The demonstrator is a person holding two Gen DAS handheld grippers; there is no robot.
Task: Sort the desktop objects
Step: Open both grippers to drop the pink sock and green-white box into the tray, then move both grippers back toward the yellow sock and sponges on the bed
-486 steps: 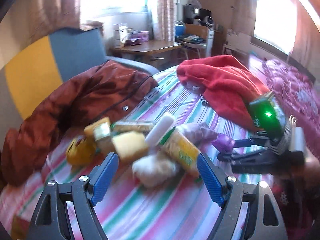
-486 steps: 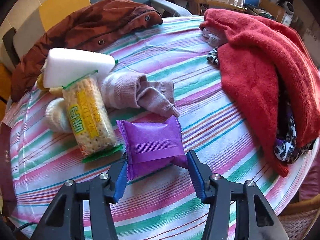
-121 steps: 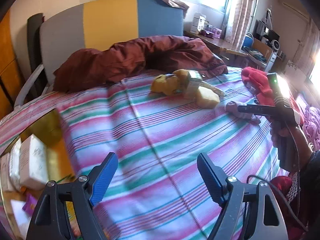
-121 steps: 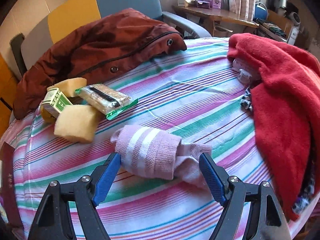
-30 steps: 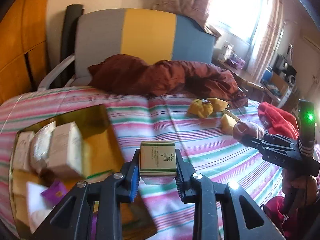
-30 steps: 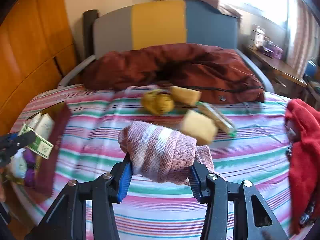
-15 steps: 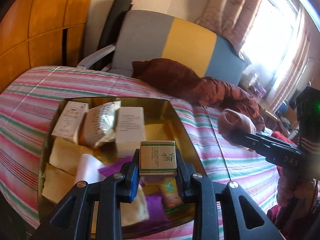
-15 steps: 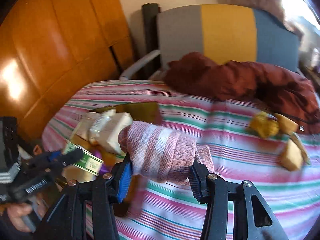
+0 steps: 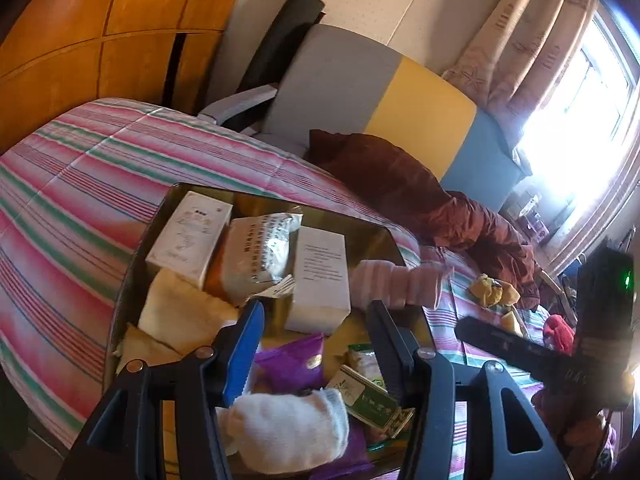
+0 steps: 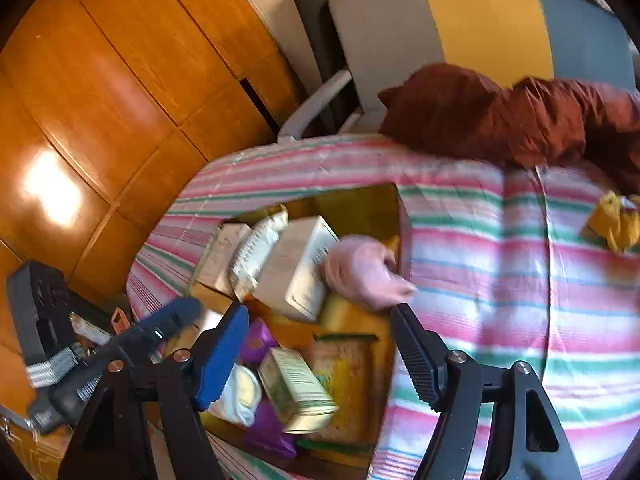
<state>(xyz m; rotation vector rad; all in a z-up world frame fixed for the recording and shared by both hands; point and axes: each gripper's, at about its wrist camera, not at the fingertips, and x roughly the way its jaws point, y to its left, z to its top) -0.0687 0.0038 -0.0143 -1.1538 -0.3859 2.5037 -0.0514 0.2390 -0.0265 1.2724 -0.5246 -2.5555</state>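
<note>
Your left gripper (image 9: 314, 350) hangs over the golden tray (image 9: 132, 280), its jaws opening, and the small green box (image 9: 370, 400) lies loose in the tray. Your right gripper's (image 10: 320, 354) jaws are opening too; the pink sock (image 10: 366, 270) sits blurred at the tray's edge, free of them.

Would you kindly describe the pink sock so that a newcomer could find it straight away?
Start at the gold tray on the striped tablecloth. At the tray's edge nearest the brown jacket, beside a white box, lies the pink sock. It is the only soft, pink, ribbed thing there; the other sock is white.
</note>
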